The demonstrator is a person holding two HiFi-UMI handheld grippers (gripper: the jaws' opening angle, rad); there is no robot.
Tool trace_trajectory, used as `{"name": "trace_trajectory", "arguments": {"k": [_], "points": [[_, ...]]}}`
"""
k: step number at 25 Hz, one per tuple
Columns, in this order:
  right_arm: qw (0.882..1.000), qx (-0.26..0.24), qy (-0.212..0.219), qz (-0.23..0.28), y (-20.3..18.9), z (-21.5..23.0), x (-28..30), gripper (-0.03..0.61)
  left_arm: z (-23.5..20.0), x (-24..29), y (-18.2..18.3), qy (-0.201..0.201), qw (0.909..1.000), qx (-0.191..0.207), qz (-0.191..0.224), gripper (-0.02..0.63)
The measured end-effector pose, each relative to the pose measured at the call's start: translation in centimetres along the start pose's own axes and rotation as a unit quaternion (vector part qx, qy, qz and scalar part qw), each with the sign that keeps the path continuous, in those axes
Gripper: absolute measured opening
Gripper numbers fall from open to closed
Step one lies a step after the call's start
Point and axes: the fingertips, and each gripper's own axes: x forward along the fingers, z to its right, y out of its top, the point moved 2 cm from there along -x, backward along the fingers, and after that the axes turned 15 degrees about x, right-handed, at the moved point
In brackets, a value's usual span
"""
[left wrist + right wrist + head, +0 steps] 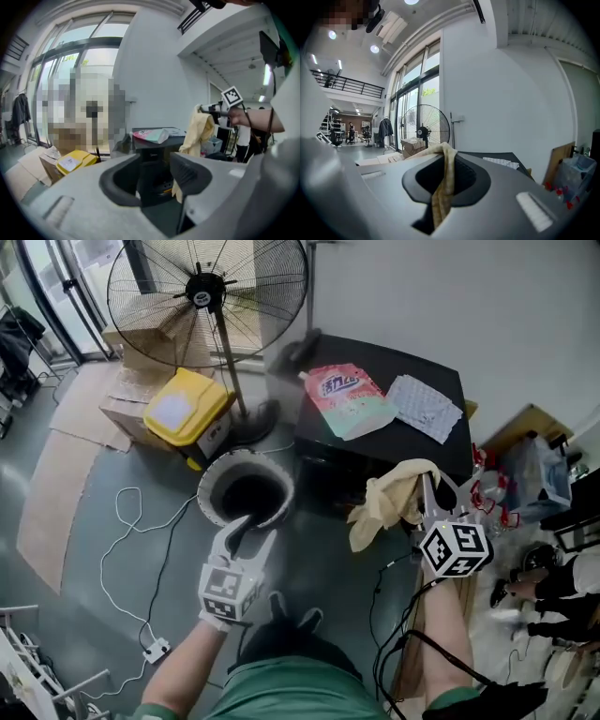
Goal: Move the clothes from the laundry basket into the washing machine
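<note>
The round white-rimmed laundry basket (217, 476) stands on the floor, its inside dark. My left gripper (246, 532) hangs just above its near rim, open and with nothing between its fingers (187, 174). My right gripper (424, 495) is shut on a pale yellow cloth (386, 504) that droops in front of the black washing machine (375, 442). In the right gripper view the cloth (443, 187) runs pinched between the jaws. The left gripper view shows the machine (154, 157) ahead and the hanging cloth (198, 131) to its right.
A pink-green detergent pouch (345, 399) and a patterned sheet (424, 407) lie on the machine's top. A standing fan (208, 287) and a yellow box (187, 409) are behind the basket. A cable and power strip (155, 650) lie on the floor at the left. Clutter fills the right side.
</note>
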Motion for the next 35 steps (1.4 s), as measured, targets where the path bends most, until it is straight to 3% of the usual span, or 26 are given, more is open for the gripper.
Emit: {"name": "trace_trajectory", "arguments": {"k": [11,18,25,35], "points": [[0.998,0.005,-0.057,-0.019,-4.3,0.7,5.1,0.015,-3.4,4.8,-4.3,-0.054,0.9984,-0.014,-0.012,0.195],[0.997,0.034,-0.069,-0.009,-7.0,3.2,6.8,0.016,-2.6,7.7,-6.4,-0.074,0.9964,-0.020,-0.038,0.195],[0.998,0.043,-0.043,0.018,-9.4,6.6,9.7,0.017,-0.6,11.7,-8.8,-0.071,0.9965,-0.033,-0.030,0.195],[0.996,0.047,0.025,0.073,-17.4,11.7,14.9,0.017,1.2,18.8,-18.7,-0.029,0.9990,-0.033,-0.001,0.196]]}}
